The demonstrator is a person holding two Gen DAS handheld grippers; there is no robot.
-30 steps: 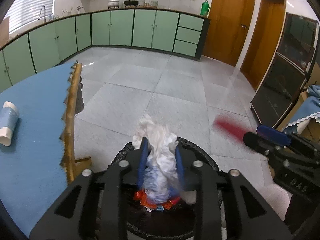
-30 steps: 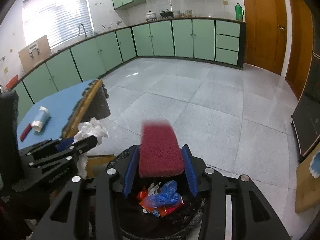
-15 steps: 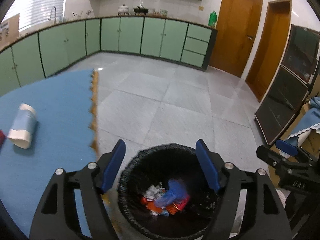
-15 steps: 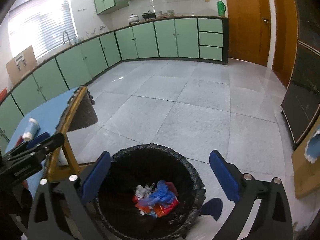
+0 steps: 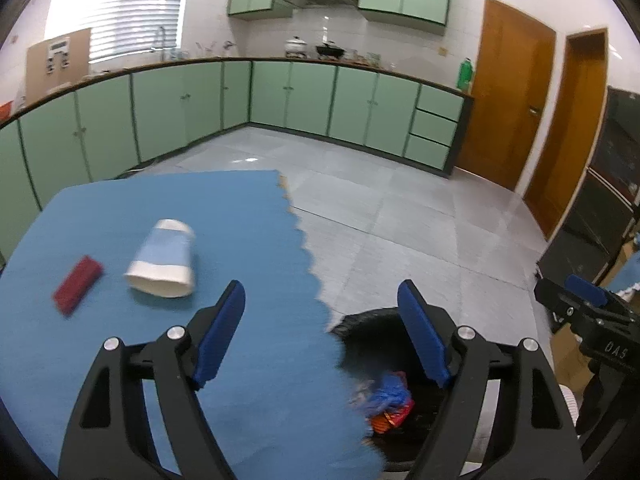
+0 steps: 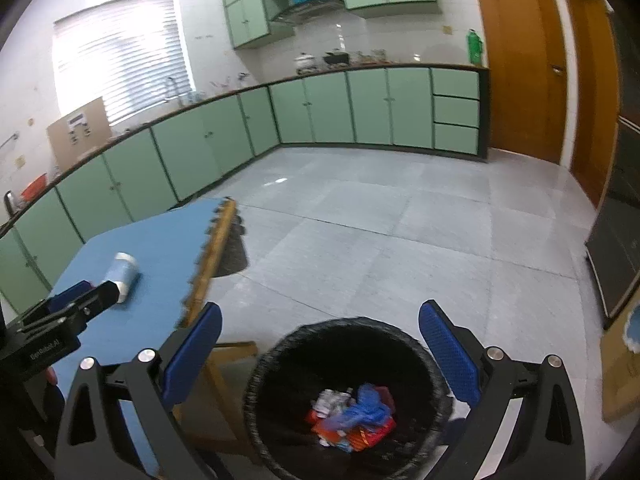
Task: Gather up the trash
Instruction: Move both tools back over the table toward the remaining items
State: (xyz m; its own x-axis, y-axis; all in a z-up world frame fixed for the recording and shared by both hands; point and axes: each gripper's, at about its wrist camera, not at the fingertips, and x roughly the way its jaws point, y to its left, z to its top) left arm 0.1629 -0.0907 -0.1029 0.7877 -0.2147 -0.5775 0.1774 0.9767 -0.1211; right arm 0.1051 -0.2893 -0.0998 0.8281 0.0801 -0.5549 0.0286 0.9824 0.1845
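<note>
My left gripper (image 5: 322,338) is open and empty, above the right edge of the blue table (image 5: 168,200). On the table ahead lie a tipped white and blue cup (image 5: 164,260) and a red sponge (image 5: 78,278). The black bin (image 6: 280,360) stands on the floor beside the table, with red, blue and white trash (image 6: 352,416) at its bottom; it also shows in the left wrist view (image 5: 372,318). My right gripper (image 6: 320,354) is open and empty above the bin. The cup (image 6: 122,274) also shows in the right wrist view, behind my left gripper (image 6: 76,304).
Grey tiled floor (image 6: 400,232) stretches ahead to green cabinets (image 5: 312,100). Wooden doors (image 5: 508,96) are at the right, and a dark glass cabinet (image 5: 600,216) stands at the far right. The table's wooden edge (image 6: 212,260) runs left of the bin.
A second ago my left gripper held crumpled tissue and my right a red sponge over the bin; both have opened and let go. My left gripper has swung left over the table.
</note>
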